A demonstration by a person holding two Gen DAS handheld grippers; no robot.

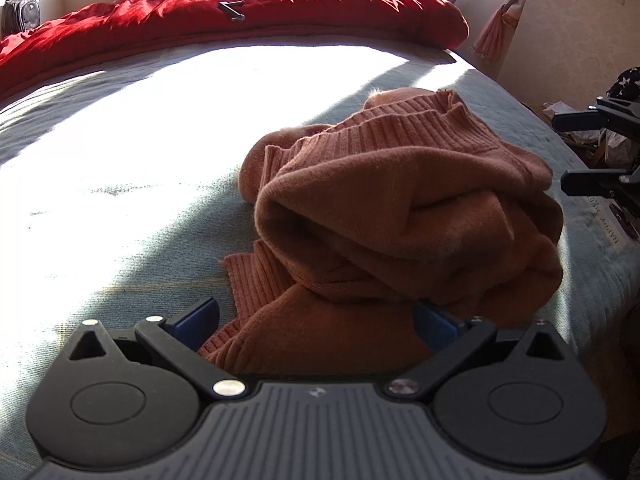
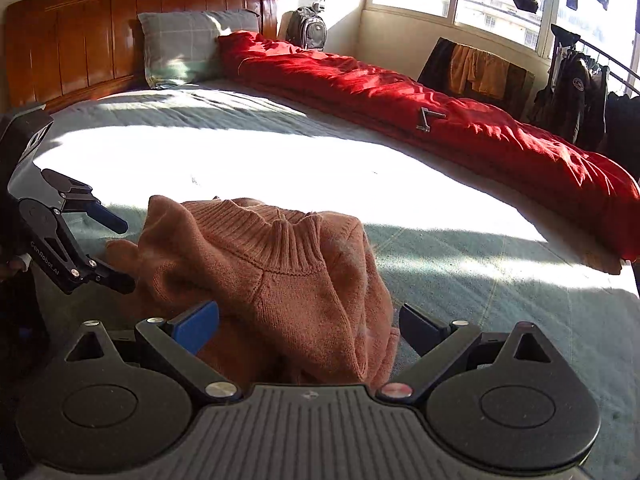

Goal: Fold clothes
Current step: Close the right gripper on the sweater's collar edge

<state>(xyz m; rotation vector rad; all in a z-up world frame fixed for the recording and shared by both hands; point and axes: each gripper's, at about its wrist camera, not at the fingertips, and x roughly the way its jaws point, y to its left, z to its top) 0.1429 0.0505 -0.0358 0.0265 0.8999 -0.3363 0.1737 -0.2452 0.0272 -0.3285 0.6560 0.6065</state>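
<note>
Both hand-held grippers, left (image 1: 316, 320) and right (image 2: 308, 324), stand wide, gripping nothing, the crumpled sweater (image 2: 272, 264) between their fingers on the bed's (image 2: 500, 280) near edge. Farther off lies a red quilt (image 2: 440, 120).

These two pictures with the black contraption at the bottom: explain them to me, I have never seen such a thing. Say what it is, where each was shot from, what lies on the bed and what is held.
No robot here: a person carries a hand-held gripper in each hand, each with two blue-padded fingers and a camera looking along them. One picture comes from the left gripper, the other from the right gripper; each also glimpses the other at its edge. On the blue-grey bedspread lies a crumpled orange-brown sweater, not yet folded. Further off are a rolled red duvet and a pillow. Both grippers stand open, with sweater cloth lying between the fingers; nothing looks gripped.
</note>
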